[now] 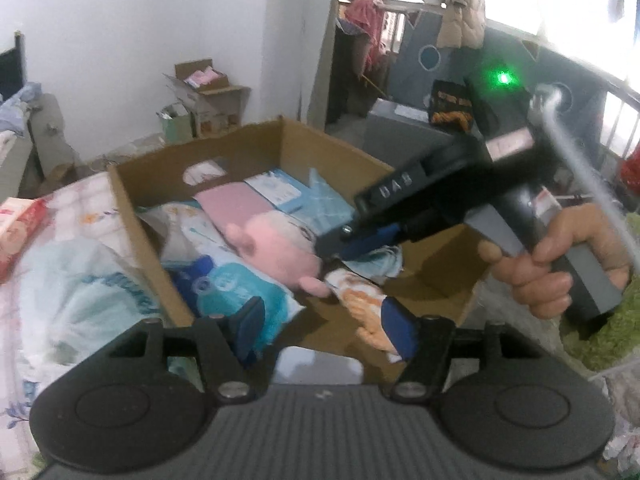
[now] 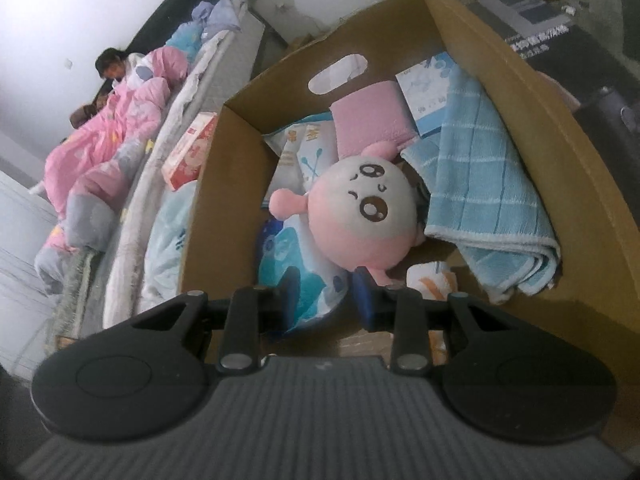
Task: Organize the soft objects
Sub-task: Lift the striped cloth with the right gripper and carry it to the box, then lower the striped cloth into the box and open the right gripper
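Grippers hover over cardboard box (image 2: 532,92). Left gripper (image 1: 326,322) stands open, nothing betw pads, by near rim. Right gripper (image 2: 326,294) is narrowly parted, empty, just short of pink plush (image 2: 360,216) lying mid-box. Blue towel (image 2: 484,200) fills the right side; bare floor shows only in near corner w/ orange-white cloth (image 2: 434,276).

This is a lived-in bedroom in a home. In the upper left of the right wrist view, a person (image 2: 116,66) lies on a bed (image 2: 224,56) under a pink quilt (image 2: 120,120). In the left wrist view, floral bedding (image 1: 92,208) fills the lower left, opened cardboard boxes (image 1: 208,92) stand against the white wall at upper centre, and a padded coat (image 1: 460,4) and pink cloth (image 1: 366,12) hang by the window at upper right.
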The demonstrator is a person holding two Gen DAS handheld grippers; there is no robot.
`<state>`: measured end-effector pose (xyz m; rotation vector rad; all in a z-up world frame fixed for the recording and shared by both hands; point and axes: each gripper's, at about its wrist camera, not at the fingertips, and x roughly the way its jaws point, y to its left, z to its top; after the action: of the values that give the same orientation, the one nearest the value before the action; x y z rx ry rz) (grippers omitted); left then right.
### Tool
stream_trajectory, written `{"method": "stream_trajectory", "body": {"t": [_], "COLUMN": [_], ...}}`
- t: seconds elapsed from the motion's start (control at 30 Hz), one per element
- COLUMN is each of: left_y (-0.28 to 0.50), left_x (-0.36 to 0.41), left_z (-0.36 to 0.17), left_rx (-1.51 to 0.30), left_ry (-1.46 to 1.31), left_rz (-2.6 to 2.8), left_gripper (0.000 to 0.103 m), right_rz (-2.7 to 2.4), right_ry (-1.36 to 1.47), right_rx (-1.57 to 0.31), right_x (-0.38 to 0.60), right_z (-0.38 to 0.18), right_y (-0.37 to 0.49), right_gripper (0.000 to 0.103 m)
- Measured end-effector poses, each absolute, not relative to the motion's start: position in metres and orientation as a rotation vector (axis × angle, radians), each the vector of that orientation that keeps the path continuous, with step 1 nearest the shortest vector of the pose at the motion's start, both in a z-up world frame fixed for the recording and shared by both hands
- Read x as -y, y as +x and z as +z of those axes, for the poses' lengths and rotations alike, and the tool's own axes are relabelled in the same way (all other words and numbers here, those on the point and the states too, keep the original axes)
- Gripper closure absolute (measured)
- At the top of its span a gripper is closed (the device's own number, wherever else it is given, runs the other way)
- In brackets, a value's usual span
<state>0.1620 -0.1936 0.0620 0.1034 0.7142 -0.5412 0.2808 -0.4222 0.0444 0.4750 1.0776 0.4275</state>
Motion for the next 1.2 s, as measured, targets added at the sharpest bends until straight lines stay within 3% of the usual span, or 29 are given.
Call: {"method": "stream_trajectory", "body": {"t": [0.37, 0.77, 1.2], "left_y": [0.131, 0.109, 0.072], "left_x": [0.129, 0.061, 0.021], "left_z": [0.088, 0.067, 0.041], "left_rx": [-0.651, -0.711, -0.747], "left_ry": [0.078, -0.007, -0.016], "left_rz": [-0.406, -0.242, -0.100], "left_gripper": [0.033, 0.031, 0.024], "right_rz": [0.290, 0.349, 0.398], "right_ry": [0.330, 0.318, 0.361], "right_rx": [-1.110, -1.244, -0.947], "right_x": [0.415, 0.396, 0.369], "right_z": [0.038, 0.019, 0.094], "right_y": [0.296, 0.284, 0.222], "right_gripper": [0.074, 0.068, 0.057]}}
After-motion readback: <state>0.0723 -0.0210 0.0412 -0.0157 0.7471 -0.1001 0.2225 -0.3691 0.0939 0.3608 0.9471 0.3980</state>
